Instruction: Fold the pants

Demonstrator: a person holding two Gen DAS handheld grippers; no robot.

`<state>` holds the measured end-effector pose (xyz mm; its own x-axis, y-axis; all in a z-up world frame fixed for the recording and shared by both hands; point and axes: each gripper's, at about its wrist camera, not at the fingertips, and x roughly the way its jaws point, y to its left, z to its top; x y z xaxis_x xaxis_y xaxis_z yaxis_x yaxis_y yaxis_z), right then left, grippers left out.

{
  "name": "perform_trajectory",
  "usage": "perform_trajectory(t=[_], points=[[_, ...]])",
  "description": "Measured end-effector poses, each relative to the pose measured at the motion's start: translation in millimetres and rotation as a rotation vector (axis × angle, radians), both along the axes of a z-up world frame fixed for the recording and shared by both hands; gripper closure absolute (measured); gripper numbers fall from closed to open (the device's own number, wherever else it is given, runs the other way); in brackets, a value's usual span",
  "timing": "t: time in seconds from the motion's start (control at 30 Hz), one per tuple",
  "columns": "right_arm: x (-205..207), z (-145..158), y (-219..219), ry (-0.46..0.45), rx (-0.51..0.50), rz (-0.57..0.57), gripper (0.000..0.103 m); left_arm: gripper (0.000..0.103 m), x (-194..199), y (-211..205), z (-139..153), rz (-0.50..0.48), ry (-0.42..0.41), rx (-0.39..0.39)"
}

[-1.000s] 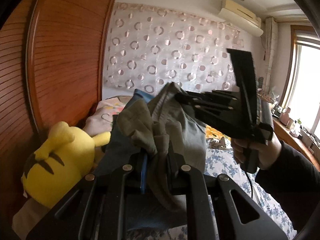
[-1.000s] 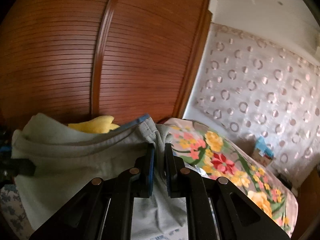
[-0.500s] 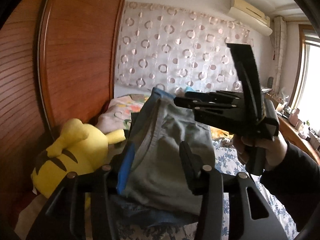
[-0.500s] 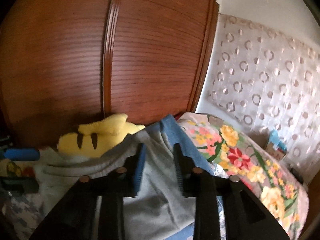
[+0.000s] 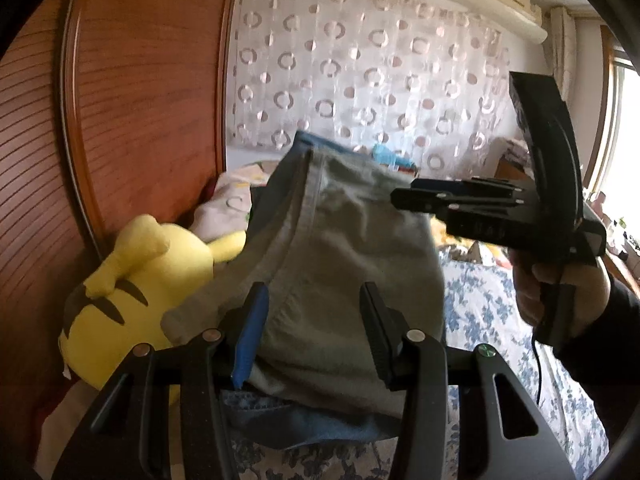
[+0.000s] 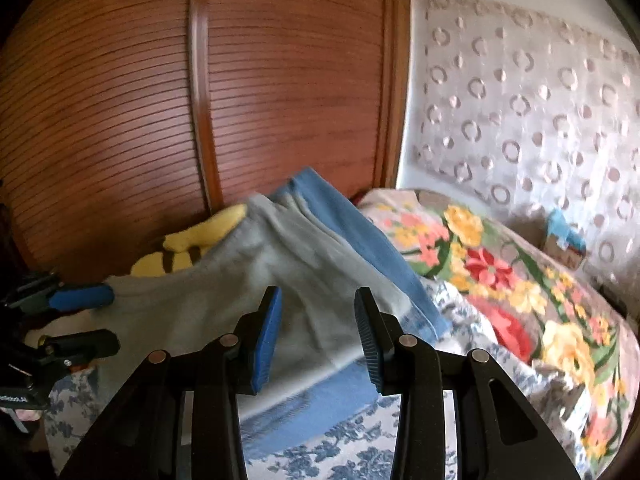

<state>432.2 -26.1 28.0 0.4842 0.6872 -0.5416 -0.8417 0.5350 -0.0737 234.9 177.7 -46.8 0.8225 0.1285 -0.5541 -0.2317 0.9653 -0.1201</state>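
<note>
The folded grey-green pants lie on top of folded blue jeans on the bed; they also show in the right wrist view. My left gripper is open, its fingers wide apart just in front of the pants' near edge, holding nothing. My right gripper is open too, jaws spread over the pants. In the left wrist view the right gripper hangs above the pants' right side, held by a hand.
A yellow plush toy lies left of the pile against the wooden wardrobe door. A floral quilt lies to the right. The blue-flowered bedsheet lies under the pile. A patterned curtain hangs behind.
Both grippers were shut on the pants a second ago. Both have opened and let go, and the pants now rest on the jeans pile.
</note>
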Motion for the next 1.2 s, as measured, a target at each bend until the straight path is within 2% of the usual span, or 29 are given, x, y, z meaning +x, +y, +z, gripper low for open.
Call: perform_trajectory(t=[0.17, 0.57, 0.63, 0.67, 0.7, 0.77, 0.9, 1.2], points=[[21, -3, 14, 0.036, -0.018, -0.072, 0.064, 0.055, 3, 1, -6, -0.005, 0.027, -0.001], [-8, -1, 28, 0.018, 0.014, -0.08, 0.064, 0.054, 0, 0, -5, -0.022, 0.039, 0.008], [-13, -5, 23, 0.018, 0.018, -0.076, 0.064, 0.051, -1, 1, -4, -0.029, 0.04, 0.006], [-15, -6, 21, 0.019, 0.024, -0.073, 0.064, 0.045, -2, 1, -4, -0.034, 0.039, 0.004], [-15, -6, 19, 0.021, 0.029, -0.07, 0.064, 0.033, -3, 0, -3, -0.038, 0.035, 0.003], [-17, -7, 16, 0.023, 0.034, -0.066, 0.064, 0.024, -5, 0, -2, -0.043, 0.029, 0.001], [-13, -9, 10, 0.027, 0.04, -0.057, 0.064, 0.017, -5, 0, -1, -0.017, 0.037, 0.023], [-23, -9, -1, 0.064, 0.074, -0.092, 0.064, 0.015, -8, 4, 3, 0.002, 0.046, 0.028]])
